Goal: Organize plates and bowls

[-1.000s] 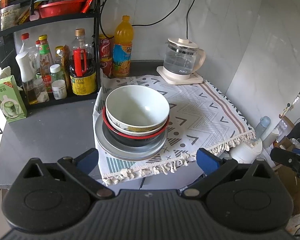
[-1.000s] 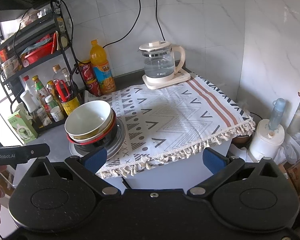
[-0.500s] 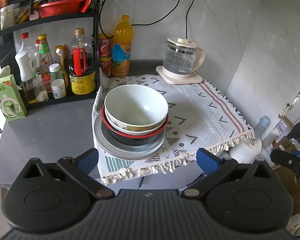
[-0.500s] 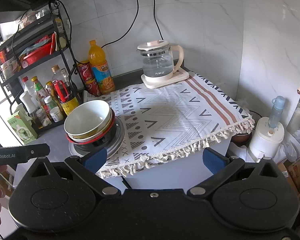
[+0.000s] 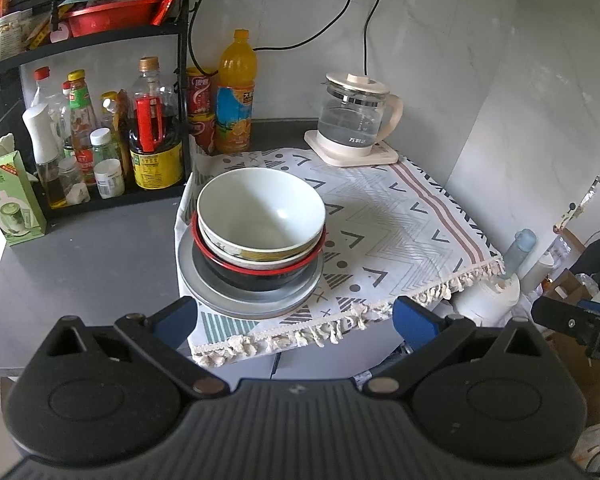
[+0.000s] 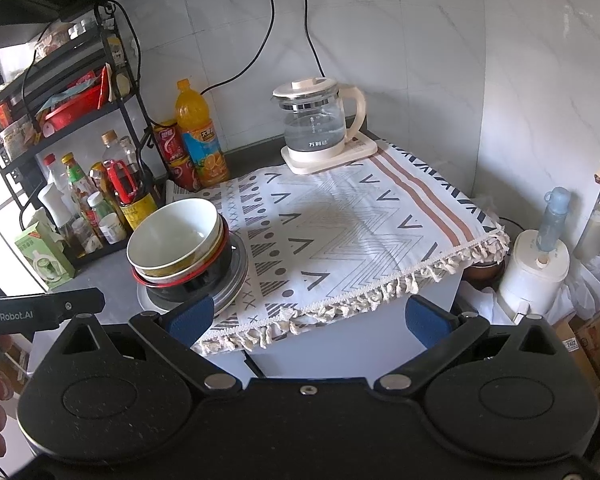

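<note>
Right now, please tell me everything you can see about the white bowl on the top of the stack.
The white bowl is round, deep and glossy, seemingly ceramic, and empty. It sits upright, slightly tilted, nested in a second pale bowl with yellow markings. Under those come a black bowl with a red rim and grey plates, all on the patterned cloth near its left front corner. Neither gripper touches it.

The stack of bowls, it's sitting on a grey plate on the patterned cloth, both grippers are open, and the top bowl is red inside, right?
Not quite: the top bowl is white inside, as the left wrist view shows; the red is the rim of the black bowl lower in the stack. The rest holds: grey plate on the patterned cloth, left gripper and right gripper open.
</note>
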The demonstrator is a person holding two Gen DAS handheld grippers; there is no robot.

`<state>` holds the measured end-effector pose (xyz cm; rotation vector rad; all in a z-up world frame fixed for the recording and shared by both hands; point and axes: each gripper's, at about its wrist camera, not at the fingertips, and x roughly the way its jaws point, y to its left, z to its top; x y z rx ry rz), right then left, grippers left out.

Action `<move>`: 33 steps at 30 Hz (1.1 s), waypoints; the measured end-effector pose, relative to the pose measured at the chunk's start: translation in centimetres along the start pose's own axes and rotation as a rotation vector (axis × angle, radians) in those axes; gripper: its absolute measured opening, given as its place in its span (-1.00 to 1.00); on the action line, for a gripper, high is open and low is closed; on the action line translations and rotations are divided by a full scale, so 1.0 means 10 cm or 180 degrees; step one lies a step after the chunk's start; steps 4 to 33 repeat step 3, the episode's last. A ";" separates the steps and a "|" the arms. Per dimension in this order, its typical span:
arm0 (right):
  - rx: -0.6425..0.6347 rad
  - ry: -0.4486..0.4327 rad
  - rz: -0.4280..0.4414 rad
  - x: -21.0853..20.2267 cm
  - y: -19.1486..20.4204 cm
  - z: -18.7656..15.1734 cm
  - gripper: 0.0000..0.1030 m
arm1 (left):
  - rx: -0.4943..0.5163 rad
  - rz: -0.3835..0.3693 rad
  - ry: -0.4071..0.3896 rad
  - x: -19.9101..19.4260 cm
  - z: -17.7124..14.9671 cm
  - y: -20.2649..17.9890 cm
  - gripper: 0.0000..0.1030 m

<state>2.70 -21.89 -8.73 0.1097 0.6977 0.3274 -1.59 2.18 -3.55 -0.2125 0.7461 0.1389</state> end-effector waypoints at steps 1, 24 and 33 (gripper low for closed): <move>0.0007 0.0000 -0.0004 0.00 -0.01 0.00 1.00 | 0.0004 -0.0003 0.0004 0.00 0.00 -0.01 0.99; 0.0023 0.0001 -0.0011 0.00 -0.02 -0.01 1.00 | 0.0012 -0.0012 0.0016 0.01 0.00 -0.01 0.99; 0.0023 0.0001 -0.0011 0.00 -0.02 -0.01 1.00 | 0.0012 -0.0012 0.0016 0.01 0.00 -0.01 0.99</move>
